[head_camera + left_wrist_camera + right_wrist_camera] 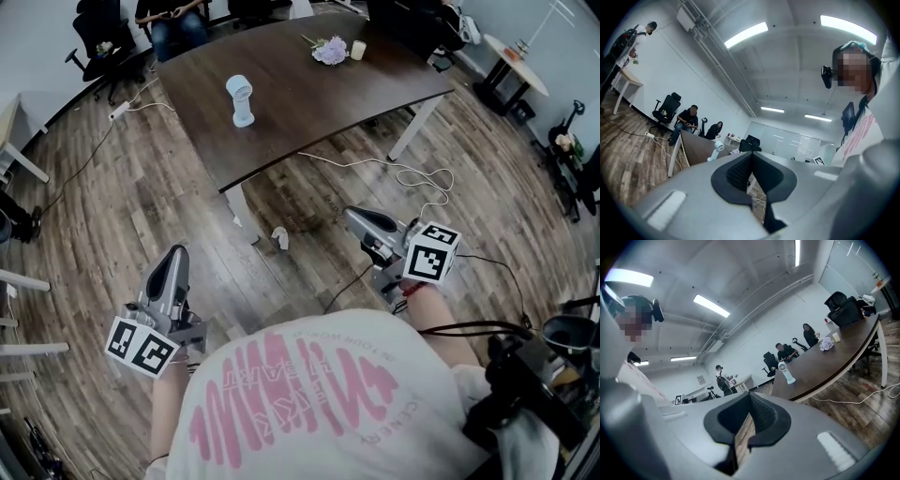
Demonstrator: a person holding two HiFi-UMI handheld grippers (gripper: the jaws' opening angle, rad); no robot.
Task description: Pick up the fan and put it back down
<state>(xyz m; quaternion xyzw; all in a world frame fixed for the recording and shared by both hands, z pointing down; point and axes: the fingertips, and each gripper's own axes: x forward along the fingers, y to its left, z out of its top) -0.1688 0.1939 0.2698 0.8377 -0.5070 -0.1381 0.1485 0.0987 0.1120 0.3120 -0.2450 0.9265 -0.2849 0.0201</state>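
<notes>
Fan point(241, 100), small and pale, stands upright by itself on the dark table point(309, 103), in the near left part of the top and well apart from both of our grippers. Farther back on the same top lie a bunch of pale purple flowers point(329, 51) and, just beside it, a small cream cup point(357, 50). We stand on the wooden floor point(112, 216) short of the table's near edge, and neither gripper reaches over it. Our left gripper point(175, 255) is low at the left, its jaws clenched together with nothing between them. Its own view shows the dark pads meeting at the tip, with the fan small in the distance beyond. Our right gripper point(351, 217) is at the right, pointing toward the table, and its jaws are likewise pressed together and empty. A white cable point(412, 174) loops across the floor by the table leg point(412, 127), and a person point(173, 23) sits past the far edge.
</notes>
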